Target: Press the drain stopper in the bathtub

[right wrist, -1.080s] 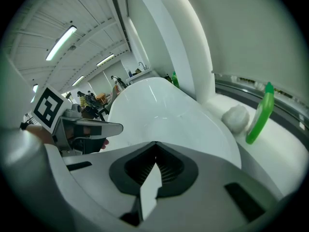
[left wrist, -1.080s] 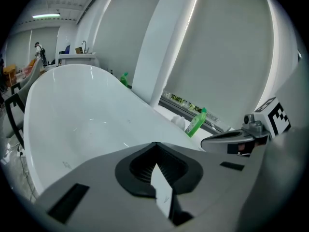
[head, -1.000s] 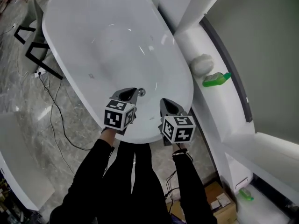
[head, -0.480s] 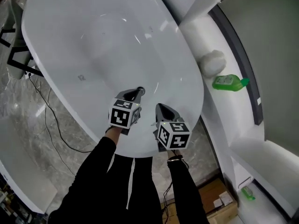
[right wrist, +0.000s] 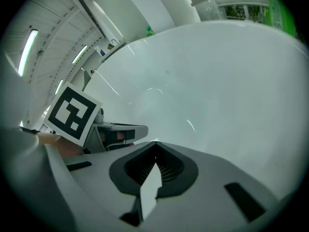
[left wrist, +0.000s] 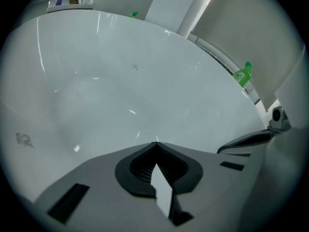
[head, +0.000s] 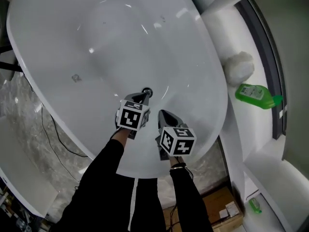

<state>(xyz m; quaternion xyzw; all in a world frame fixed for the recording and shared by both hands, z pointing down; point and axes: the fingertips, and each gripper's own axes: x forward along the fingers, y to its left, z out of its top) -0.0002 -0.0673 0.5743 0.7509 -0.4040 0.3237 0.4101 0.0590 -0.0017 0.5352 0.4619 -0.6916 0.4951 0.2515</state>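
- The drain stopper [head: 147, 91] sat on the floor of the bathtub [head: 120, 37], near its closer end.
- The left gripper [head: 143, 96] had its jaws together and empty, the tip right at the stopper; whether they touched, I could not tell.
- The right gripper [head: 161, 113] was just beside, jaws also together, empty.
- A green bottle [head: 255, 95] lay on the ledge.

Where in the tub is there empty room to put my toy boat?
The wide tub floor beyond the drain stopper is bare. It is crowded near the stopper, where the left gripper and right gripper are, and the ledge holds a green bottle.
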